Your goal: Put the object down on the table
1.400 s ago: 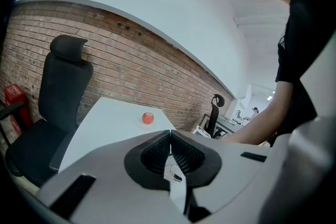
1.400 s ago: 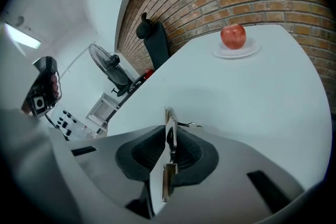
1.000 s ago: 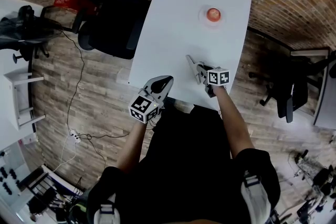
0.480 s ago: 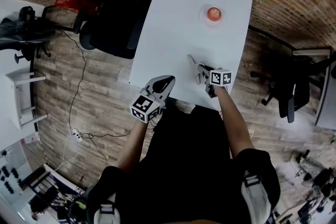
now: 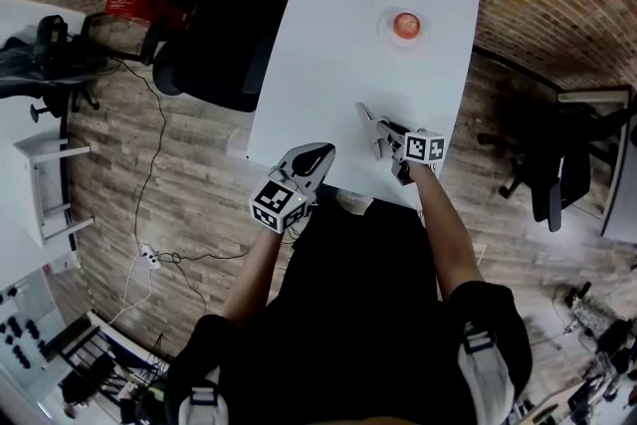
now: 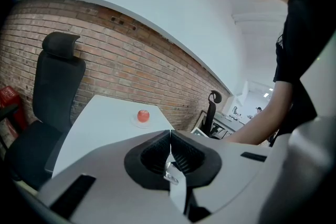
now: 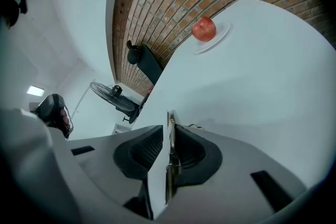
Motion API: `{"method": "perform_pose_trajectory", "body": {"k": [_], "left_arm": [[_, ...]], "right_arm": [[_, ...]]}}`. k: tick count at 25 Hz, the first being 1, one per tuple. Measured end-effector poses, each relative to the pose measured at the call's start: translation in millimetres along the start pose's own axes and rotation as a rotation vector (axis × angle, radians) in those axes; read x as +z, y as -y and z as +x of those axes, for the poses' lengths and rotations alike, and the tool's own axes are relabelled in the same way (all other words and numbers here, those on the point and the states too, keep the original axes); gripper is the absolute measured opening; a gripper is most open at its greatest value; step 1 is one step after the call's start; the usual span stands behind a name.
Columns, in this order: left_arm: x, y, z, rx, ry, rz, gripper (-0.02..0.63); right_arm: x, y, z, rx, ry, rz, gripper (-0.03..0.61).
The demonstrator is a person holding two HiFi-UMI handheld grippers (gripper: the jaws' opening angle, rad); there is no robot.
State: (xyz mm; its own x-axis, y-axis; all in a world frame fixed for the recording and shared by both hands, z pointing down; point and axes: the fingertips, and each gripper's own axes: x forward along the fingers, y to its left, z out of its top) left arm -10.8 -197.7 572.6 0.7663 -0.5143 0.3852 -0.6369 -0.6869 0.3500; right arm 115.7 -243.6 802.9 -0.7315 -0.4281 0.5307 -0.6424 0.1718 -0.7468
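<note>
My right gripper point(image 5: 379, 132) is over the near right part of the white table point(image 5: 328, 35), shut on a thin flat metal object point(image 5: 364, 114) that pokes out past its tips. In the right gripper view the thin metal object point(image 7: 171, 165) shows edge-on, clamped between the shut pads of the right gripper point(image 7: 170, 127). My left gripper point(image 5: 318, 152) hovers at the table's near edge, shut, with nothing between its pads in the left gripper view point(image 6: 169, 134). A red apple point(image 5: 405, 24) sits on a small white plate point(image 5: 387, 34) at the far right.
A black office chair point(image 5: 214, 25) stands against the table's left side, a red box point(image 5: 139, 0) behind it. Another dark chair point(image 5: 542, 179) is on the right. A cable point(image 5: 149, 164) runs across the floor. A fan point(image 7: 113, 94) stands beyond the table.
Both grippers have drifted a little to the right. Their holds are unchanged and the apple has not moved.
</note>
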Motion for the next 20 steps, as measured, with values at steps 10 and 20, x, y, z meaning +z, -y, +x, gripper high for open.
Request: {"method": "perform_pose_trajectory", "body": {"k": [10,20], "left_arm": [[3.4,-1.7,0.4,-0.021,0.005,0.004,0.02],[5.4,4.7,-1.1,-0.06,0.007,0.023,0.02]], "right_arm": [[7.2,3.2,-8.9,-0.018,0.039,0.023,0.067],[4.2,7.9,-31.1,-0.09,0.12,0.033,0.064]]}}
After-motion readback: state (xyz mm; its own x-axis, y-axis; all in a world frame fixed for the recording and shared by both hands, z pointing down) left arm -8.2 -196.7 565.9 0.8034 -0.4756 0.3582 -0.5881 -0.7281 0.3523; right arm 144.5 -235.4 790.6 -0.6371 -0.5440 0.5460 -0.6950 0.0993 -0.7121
